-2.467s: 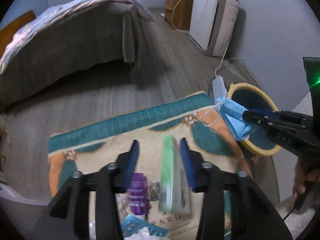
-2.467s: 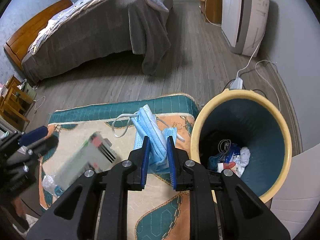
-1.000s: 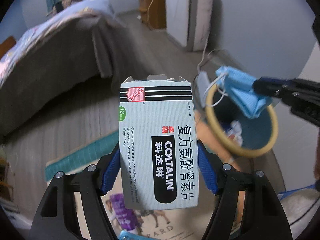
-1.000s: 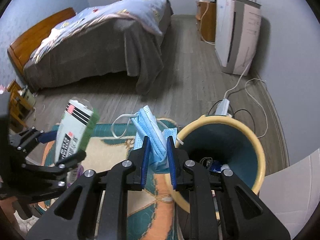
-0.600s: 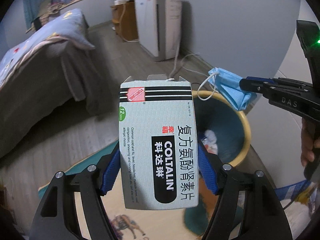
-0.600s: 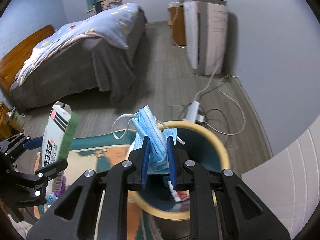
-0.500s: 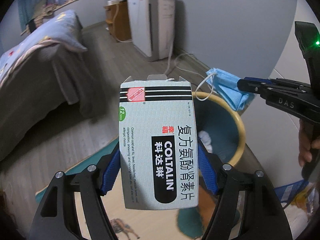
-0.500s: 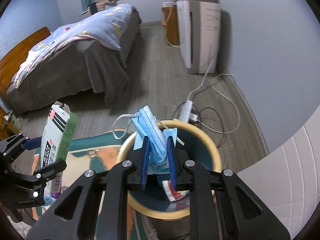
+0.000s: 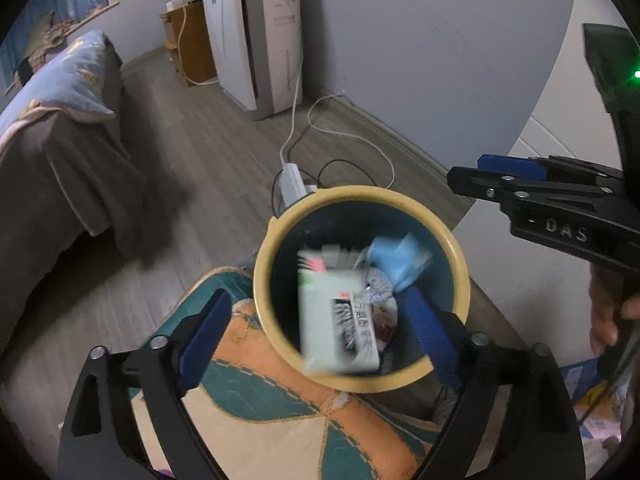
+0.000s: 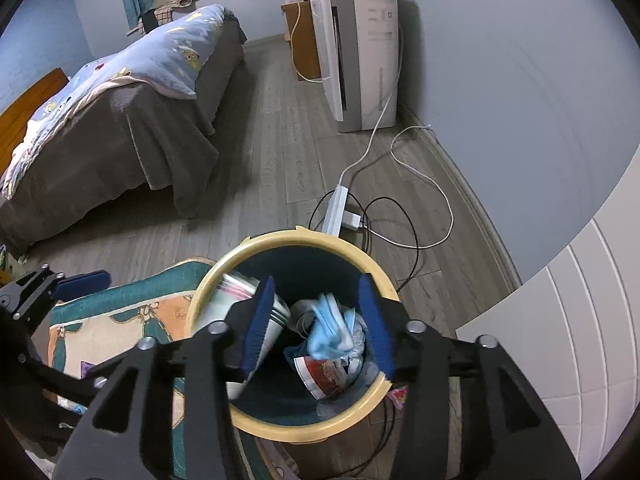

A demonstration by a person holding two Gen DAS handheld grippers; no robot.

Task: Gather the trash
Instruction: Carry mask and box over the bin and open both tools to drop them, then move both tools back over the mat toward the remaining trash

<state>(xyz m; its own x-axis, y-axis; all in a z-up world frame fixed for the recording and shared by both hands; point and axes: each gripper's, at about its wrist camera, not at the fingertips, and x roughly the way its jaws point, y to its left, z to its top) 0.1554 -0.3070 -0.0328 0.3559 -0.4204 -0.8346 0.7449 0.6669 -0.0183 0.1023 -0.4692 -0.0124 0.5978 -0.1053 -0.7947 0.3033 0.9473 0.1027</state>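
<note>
A yellow-rimmed teal trash bin (image 9: 264,256) stands on the floor at the rug's corner; it also shows in the right wrist view (image 10: 320,238). My left gripper (image 9: 316,332) is open and empty above it. The pale green medicine box (image 9: 336,320) is blurred, falling inside the bin, also seen in the right wrist view (image 10: 224,304). My right gripper (image 10: 316,324) is open and empty above the bin. The blue face mask (image 10: 330,330) is inside on other trash, also in the left wrist view (image 9: 400,260).
A patterned teal and orange rug (image 9: 288,412) lies under and left of the bin. A power strip with cables (image 10: 340,208) lies on the wood floor behind the bin. A bed (image 10: 120,120) stands far left, a white air purifier (image 10: 356,52) by the wall.
Both grippers moved over the bin and opened. The medicine box left my left gripper and the mask left my right gripper; both dropped into the bin.
</note>
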